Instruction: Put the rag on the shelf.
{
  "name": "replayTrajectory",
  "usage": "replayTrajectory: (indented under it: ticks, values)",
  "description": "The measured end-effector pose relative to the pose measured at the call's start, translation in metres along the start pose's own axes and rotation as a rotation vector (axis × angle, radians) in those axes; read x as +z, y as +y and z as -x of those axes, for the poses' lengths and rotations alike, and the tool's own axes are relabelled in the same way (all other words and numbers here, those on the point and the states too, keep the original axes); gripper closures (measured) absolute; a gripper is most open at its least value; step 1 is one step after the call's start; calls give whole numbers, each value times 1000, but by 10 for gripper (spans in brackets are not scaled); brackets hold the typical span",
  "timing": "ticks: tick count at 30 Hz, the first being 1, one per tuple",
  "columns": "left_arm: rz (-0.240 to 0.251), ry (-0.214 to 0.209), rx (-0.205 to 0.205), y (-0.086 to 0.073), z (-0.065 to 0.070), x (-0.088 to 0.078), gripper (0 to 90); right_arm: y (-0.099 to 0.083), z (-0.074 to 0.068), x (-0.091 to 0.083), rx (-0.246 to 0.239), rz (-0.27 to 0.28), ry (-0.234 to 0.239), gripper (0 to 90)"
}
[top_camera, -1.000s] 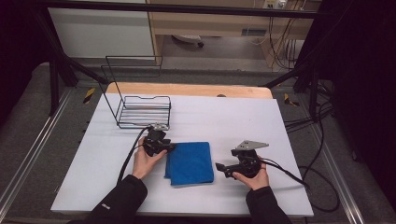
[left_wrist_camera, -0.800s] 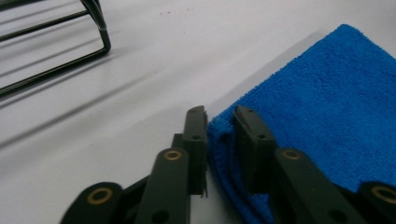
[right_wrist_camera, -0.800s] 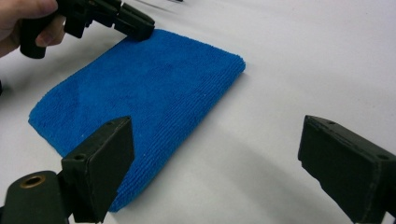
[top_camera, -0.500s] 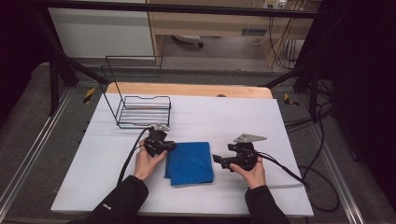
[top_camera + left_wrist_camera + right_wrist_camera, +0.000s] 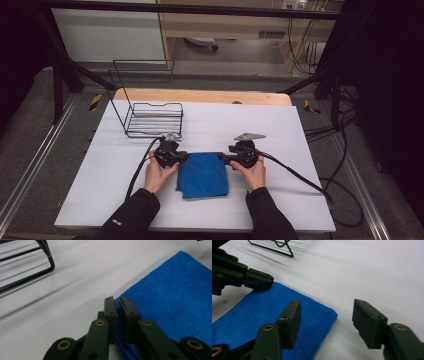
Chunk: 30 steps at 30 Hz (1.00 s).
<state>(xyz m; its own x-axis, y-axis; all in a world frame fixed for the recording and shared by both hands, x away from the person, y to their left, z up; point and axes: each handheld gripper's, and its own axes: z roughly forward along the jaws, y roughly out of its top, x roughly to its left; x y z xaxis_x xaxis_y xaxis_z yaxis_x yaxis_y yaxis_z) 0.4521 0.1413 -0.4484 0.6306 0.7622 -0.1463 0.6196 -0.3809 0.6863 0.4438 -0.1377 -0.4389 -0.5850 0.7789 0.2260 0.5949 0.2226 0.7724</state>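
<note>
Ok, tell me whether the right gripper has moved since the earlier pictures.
Yes. The right gripper has slid left across the table to the blue cloth's far right corner; its jaws have been closing and straddle it, unclamped.

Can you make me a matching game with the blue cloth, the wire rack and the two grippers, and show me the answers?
Things:
1. blue cloth
2. wire rack
3. left gripper
4. right gripper

Places or states:
A. jaws apart, straddling a corner of the cloth
B. lying flat between the two hands
C. jaws pinched on the cloth's edge
D. standing at the far left of the table

Pairs: 1-B, 2-D, 3-C, 4-A
</note>
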Motion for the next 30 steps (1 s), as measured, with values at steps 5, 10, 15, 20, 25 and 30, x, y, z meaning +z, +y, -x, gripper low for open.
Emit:
replayTrajectory:
  ticks: [5, 10, 15, 20, 25, 30]
  values:
    - [3, -5, -2, 0, -1, 0, 836, -2, 5, 12, 8, -37, -5, 543]
    - [3, -9, 0, 0, -1, 0, 836, -5, 6, 19, 16, -57, 12, 626]
    - [4, -14, 5, 0, -2, 0, 836, -3, 5, 22, 19, -91, 18, 697]
    - [8, -18, 12, -1, -2, 0, 835, 2, 1, 25, 18, -134, 23, 766]
    - [6, -32, 13, -1, -4, 0, 835, 5, 5, 26, 63, -164, 50, 839]
    - [12, -50, -20, -1, -7, -1, 846, 7, 7, 24, 70, -171, 62, 860]
